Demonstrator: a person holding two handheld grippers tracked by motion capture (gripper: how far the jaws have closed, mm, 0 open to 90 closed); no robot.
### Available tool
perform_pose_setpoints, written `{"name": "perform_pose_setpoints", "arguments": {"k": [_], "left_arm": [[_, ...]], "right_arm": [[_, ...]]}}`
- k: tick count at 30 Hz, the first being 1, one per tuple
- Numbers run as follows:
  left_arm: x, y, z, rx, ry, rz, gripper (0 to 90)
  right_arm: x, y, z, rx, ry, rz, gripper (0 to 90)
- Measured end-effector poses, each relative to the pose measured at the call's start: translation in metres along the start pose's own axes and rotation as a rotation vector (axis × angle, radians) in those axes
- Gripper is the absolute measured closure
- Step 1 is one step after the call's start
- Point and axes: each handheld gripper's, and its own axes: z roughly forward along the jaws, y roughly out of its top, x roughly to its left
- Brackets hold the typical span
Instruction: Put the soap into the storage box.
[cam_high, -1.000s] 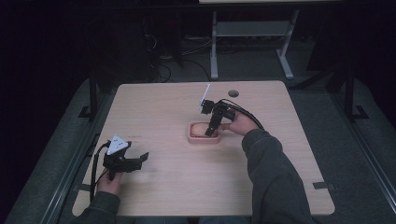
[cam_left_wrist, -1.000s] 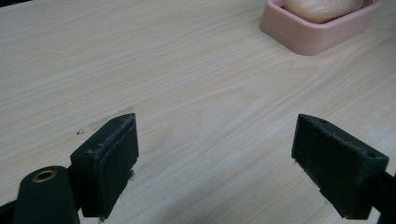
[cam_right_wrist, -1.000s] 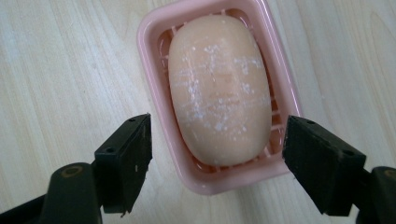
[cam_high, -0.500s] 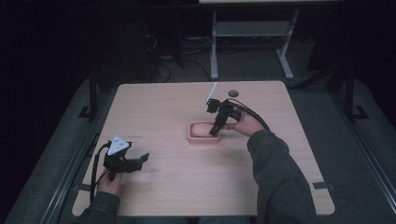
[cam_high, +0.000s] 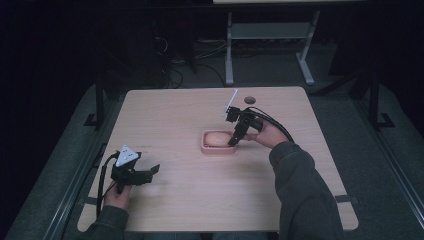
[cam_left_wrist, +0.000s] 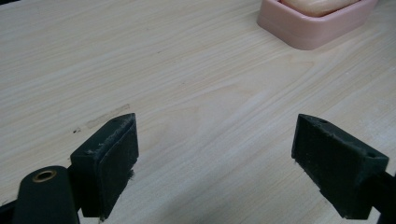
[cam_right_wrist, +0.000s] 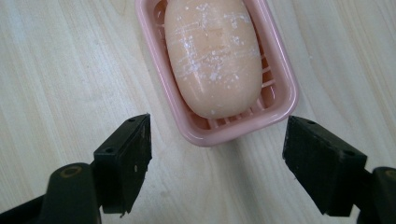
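Hovering just above the near end of a pink soap dish (cam_right_wrist: 219, 133), the right hand-held gripper (cam_right_wrist: 217, 161) points steeply down with its jaws spread and nothing between them; the pads flank the dish's short end without touching it. Seen along those jaws, the dish is a rounded rectangle with a ribbed floor, and a peach-coloured bar of soap (cam_right_wrist: 212, 56) lies lengthwise inside it, flecked with white marks and resting clear of the rim nearest the jaws.

From the high view the soap dish (cam_high: 218, 148) sits on the pale wooden desk (cam_high: 190, 200) roughly at its middle, a little toward the right edge, well away from every corner. The right hand-held gripper (cam_high: 233, 141) comes at it from the right side, held in a hand with a grey sleeve (cam_high: 300, 190) behind it.

The left hand-held gripper (cam_high: 150, 172) is low over the desk near the front left corner, well apart from the dish, and released: its two black pads (cam_left_wrist: 109, 163) stand wide with only bare wood grain between them. In that gripper's own view a corner of the soap dish (cam_left_wrist: 308, 30) shows farther off, with the soap (cam_left_wrist: 317, 4) showing above its rim.

A small dark round hole (cam_high: 249, 101) shows in the desk near the far edge.
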Motion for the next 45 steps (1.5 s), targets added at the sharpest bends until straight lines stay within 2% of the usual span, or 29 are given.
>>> {"name": "perform_pose_setpoints", "arguments": {"k": [4,30,45], "left_arm": [[0.0,0.0,0.0,0.0,0.0,0.0,14.3],[-0.002,0.0,0.001,0.019,-0.009,0.023,14.3],[-0.003,-0.001,0.001,0.026,-0.011,0.027,14.3]], "right_arm": [[0.0,-0.002,-0.001,0.012,-0.002,0.002,23.0],[0.003,-0.033,-0.011,-0.012,-0.008,0.044,22.7],[0.005,-0.05,-0.015,-0.002,-0.01,0.069,22.1]]}}
